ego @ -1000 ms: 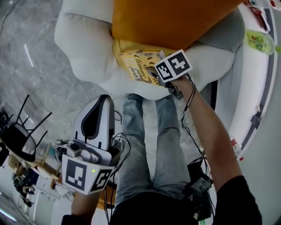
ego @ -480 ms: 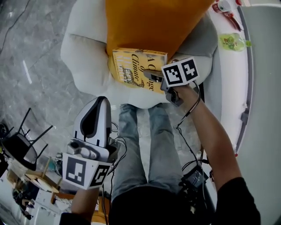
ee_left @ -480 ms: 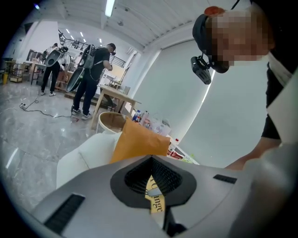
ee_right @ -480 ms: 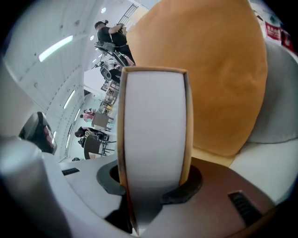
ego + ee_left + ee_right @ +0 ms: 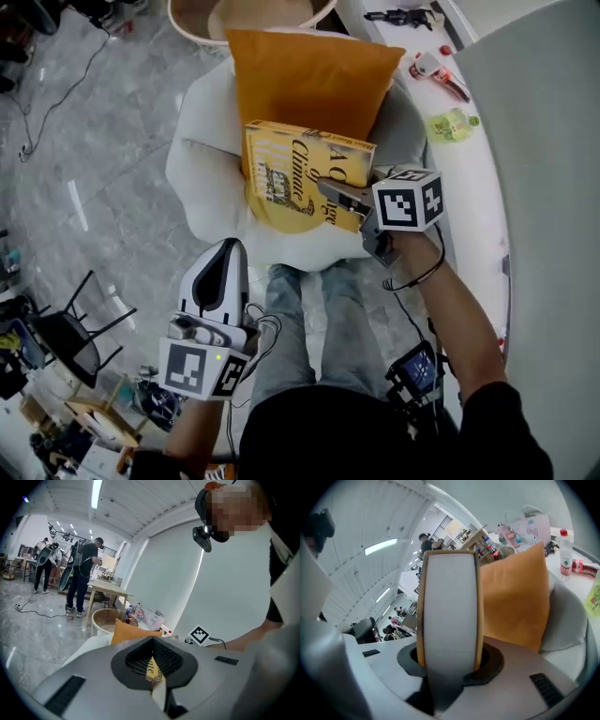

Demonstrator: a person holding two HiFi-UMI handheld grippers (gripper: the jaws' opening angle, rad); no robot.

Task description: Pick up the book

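A yellow book [image 5: 305,178] hangs in the air over the white armchair [image 5: 208,173], in front of the orange cushion [image 5: 305,75]. My right gripper [image 5: 339,196] is shut on the book's right edge; its marker cube sits just right of the book. In the right gripper view the book's white page edge [image 5: 447,616] stands upright between the jaws, with the cushion [image 5: 515,604] behind. My left gripper [image 5: 228,247] hovers lower left, away from the chair, jaws together and nothing held. A bit of the book [image 5: 153,670] shows through the left jaws' gap.
A curved white table [image 5: 473,178] at the right carries a green bottle [image 5: 453,125] and small items. A round basket [image 5: 246,13] stands beyond the chair. A black chair [image 5: 70,328] is at the left. People stand far off at tables [image 5: 84,573].
My right gripper has lifted the book up off the chair seat and away from under the cushion. My left gripper has risen too, still empty.
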